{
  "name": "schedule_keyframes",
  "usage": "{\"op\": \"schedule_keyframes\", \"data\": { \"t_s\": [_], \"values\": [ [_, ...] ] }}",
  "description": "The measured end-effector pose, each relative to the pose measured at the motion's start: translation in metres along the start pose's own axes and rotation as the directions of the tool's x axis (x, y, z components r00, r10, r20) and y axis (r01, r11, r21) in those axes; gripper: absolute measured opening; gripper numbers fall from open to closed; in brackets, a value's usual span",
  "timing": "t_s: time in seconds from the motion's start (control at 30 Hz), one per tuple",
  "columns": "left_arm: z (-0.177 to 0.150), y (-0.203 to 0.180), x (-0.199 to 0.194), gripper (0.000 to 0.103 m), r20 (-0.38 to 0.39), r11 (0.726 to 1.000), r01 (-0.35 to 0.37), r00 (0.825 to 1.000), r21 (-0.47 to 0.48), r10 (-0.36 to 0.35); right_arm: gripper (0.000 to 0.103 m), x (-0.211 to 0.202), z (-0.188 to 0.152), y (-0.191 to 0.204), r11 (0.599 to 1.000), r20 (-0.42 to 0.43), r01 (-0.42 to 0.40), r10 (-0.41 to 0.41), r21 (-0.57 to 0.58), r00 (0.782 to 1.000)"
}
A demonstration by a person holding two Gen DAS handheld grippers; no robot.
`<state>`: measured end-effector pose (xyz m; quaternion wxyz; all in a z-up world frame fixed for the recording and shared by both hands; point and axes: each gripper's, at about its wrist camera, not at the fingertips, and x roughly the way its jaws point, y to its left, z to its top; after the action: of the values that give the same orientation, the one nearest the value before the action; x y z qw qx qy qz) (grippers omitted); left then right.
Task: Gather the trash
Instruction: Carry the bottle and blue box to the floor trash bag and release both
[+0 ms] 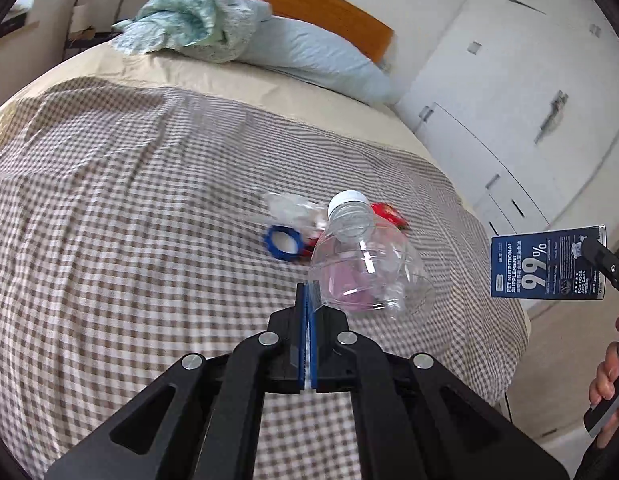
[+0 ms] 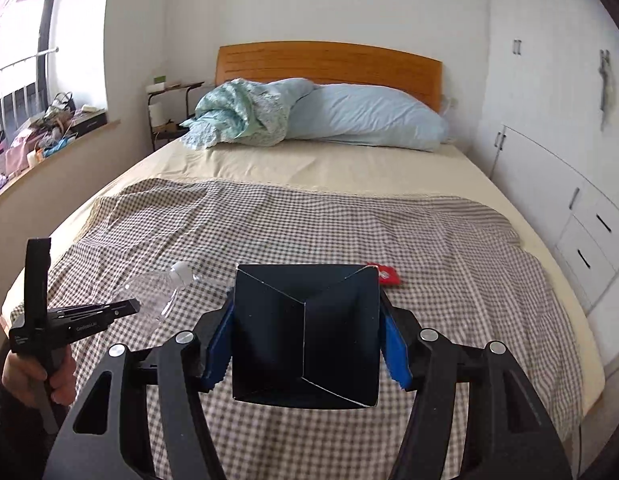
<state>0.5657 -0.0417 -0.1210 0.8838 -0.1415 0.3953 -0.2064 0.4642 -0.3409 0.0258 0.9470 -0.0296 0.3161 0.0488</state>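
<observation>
A clear plastic bottle [image 1: 365, 256] with a white cap is held above the checked blanket [image 1: 129, 208] of the bed [image 2: 349, 168], its thin edge pinched between the nearly closed blue pads of the left tongs [image 1: 308, 300]. The right tongs [image 2: 307, 344] are spread wide around a dark blue carton [image 2: 305, 332], pressing both its sides. On the blanket past the bottle lie a blue ring [image 1: 283, 242], a crumpled clear wrapper [image 1: 289, 204] and a red packet [image 2: 383, 274].

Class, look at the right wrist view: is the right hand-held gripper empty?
No, the right hand-held gripper is clamped on a dark blue cardboard box between its blue pads.
</observation>
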Motion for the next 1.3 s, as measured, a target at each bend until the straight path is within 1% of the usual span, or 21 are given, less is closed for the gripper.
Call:
{"op": "schedule_keyframes", "data": {
  "t_s": [0.1,0.17,0.23,0.3,0.4,0.43,0.5,0.6,0.7,0.73,0.8,0.87,0.9,0.93,0.97,1.0,1.07,1.1,1.13,1.23,1.3],
  "values": [
    [-0.018,-0.057,0.000,0.000,-0.025,0.989,0.120,0.993,0.087,-0.118,0.060,-0.058,-0.051,-0.040,0.996,-0.009,0.064,-0.063,0.061,0.998],
    [-0.039,-0.097,0.012,0.000,-0.100,0.969,0.214,0.974,0.127,-0.202,0.060,-0.086,-0.092,-0.065,0.988,-0.045,0.104,-0.100,0.112,0.994],
    [-0.068,-0.138,0.027,0.000,-0.208,0.943,0.281,0.948,0.179,-0.243,0.060,-0.103,-0.136,-0.087,0.977,-0.086,0.132,-0.119,0.169,0.989],
    [-0.105,-0.178,0.037,0.000,-0.298,0.908,0.329,0.921,0.258,-0.249,0.060,-0.114,-0.178,-0.104,0.964,-0.131,0.166,-0.140,0.210,0.981],
    [-0.163,-0.224,0.047,0.000,-0.427,0.849,0.408,0.869,0.335,-0.249,0.060,-0.116,-0.240,-0.126,0.938,-0.211,0.208,-0.152,0.279,0.966],
    [-0.180,-0.235,0.050,0.000,-0.461,0.836,0.417,0.857,0.357,-0.231,0.060,-0.113,-0.261,-0.134,0.928,-0.241,0.216,-0.145,0.302,0.960],
    [-0.211,-0.251,0.059,0.000,-0.507,0.810,0.414,0.845,0.416,-0.171,0.060,-0.101,-0.302,-0.146,0.913,-0.298,0.235,-0.135,0.333,0.945],
    [-0.255,-0.272,0.081,0.000,-0.576,0.762,0.404,0.816,0.506,-0.049,0.060,-0.068,-0.349,-0.158,0.902,-0.342,0.239,-0.110,0.361,0.933],
    [-0.289,-0.287,0.103,0.000,-0.599,0.692,0.382,0.796,0.613,0.091,0.060,-0.028,-0.382,-0.172,0.895,-0.351,0.246,-0.110,0.372,0.930],
    [-0.296,-0.289,0.113,0.000,-0.604,0.674,0.376,0.786,0.636,0.131,0.060,-0.013,-0.392,-0.175,0.894,-0.352,0.244,-0.106,0.376,0.930],
    [-0.312,-0.291,0.131,0.000,-0.601,0.638,0.356,0.771,0.682,0.212,0.061,0.016,-0.408,-0.179,0.897,-0.379,0.246,-0.097,0.368,0.920],
    [-0.323,-0.289,0.149,0.000,-0.608,0.623,0.344,0.746,0.702,0.273,0.061,0.047,-0.425,-0.180,0.914,-0.407,0.253,-0.109,0.319,0.907],
    [-0.326,-0.289,0.157,0.000,-0.621,0.624,0.345,0.725,0.701,0.297,0.061,0.063,-0.434,-0.182,0.917,-0.437,0.269,-0.121,0.295,0.891],
    [-0.327,-0.291,0.162,0.000,-0.628,0.624,0.350,0.718,0.699,0.300,0.062,0.076,-0.443,-0.185,0.919,-0.455,0.271,-0.118,0.286,0.882],
    [-0.328,-0.293,0.166,0.000,-0.625,0.615,0.352,0.719,0.705,0.305,0.062,0.087,-0.452,-0.188,0.923,-0.465,0.260,-0.104,0.283,0.879],
    [-0.331,-0.295,0.171,0.000,-0.621,0.605,0.350,0.714,0.715,0.322,0.062,0.096,-0.459,-0.191,0.925,-0.477,0.259,-0.102,0.277,0.873],
    [-0.338,-0.297,0.186,0.000,-0.633,0.601,0.350,0.687,0.719,0.357,0.065,0.105,-0.468,-0.197,0.924,-0.491,0.275,-0.116,0.266,0.863],
    [-0.341,-0.298,0.192,0.000,-0.640,0.600,0.353,0.674,0.718,0.370,0.067,0.103,-0.468,-0.200,0.918,-0.488,0.291,-0.131,0.269,0.863],
    [-0.343,-0.300,0.195,0.000,-0.641,0.594,0.356,0.667,0.722,0.379,0.068,0.096,-0.467,-0.204,0.909,-0.474,0.305,-0.143,0.284,0.869],
    [-0.353,-0.305,0.200,0.000,-0.631,0.554,0.371,0.661,0.745,0.406,0.071,0.056,-0.458,-0.217,0.883,-0.400,0.298,-0.141,0.364,0.906],
    [-0.360,-0.311,0.211,0.000,-0.635,0.544,0.380,0.648,0.748,0.420,0.071,0.023,-0.453,-0.222,0.868,-0.350,0.291,-0.147,0.403,0.925]
  ]
}}
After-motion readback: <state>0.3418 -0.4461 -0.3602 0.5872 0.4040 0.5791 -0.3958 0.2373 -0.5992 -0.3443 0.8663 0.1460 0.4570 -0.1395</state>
